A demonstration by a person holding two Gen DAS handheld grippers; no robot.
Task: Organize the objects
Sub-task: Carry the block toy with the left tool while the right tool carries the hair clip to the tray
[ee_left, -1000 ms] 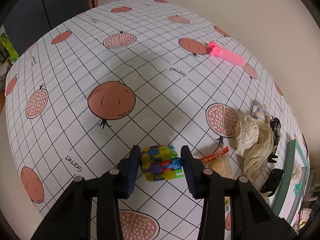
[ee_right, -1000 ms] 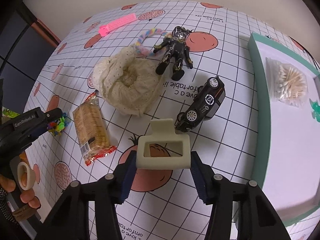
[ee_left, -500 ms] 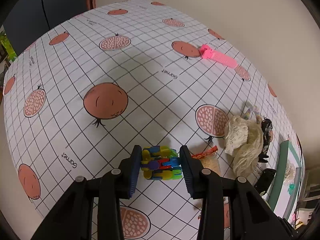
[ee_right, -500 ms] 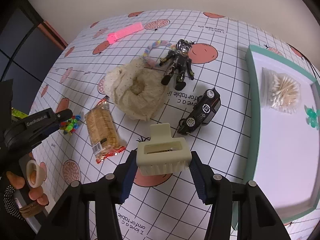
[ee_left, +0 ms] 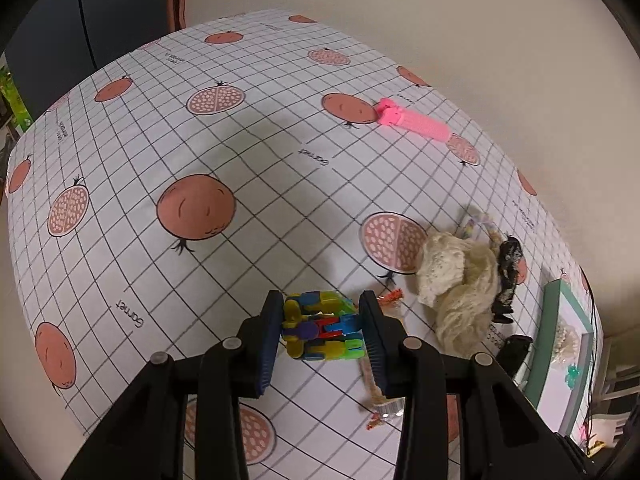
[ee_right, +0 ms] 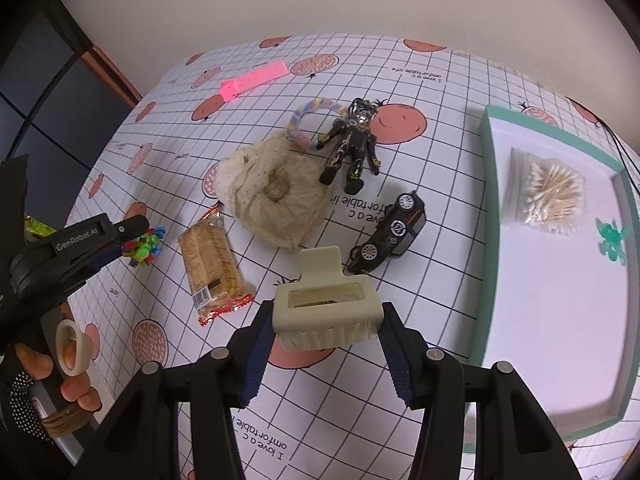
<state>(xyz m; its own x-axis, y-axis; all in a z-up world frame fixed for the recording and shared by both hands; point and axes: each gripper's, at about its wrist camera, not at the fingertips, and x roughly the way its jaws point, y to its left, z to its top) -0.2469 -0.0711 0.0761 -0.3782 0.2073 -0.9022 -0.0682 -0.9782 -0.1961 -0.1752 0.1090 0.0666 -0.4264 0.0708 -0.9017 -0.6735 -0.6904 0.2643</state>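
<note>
Left claw (ee_left: 322, 330) grips a multicoloured plastic block toy (ee_left: 322, 326).

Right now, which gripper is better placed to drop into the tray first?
Right. The right gripper holds the cream hair claw beside the tray; the left gripper, with the colourful toy, sits farther away.

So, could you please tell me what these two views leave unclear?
- Left wrist: cracker packet mostly hidden behind the left gripper.
- Left wrist: toy car is a dark, indistinct shape.
- Right wrist: tray cut off by the fisheye edge.
</note>
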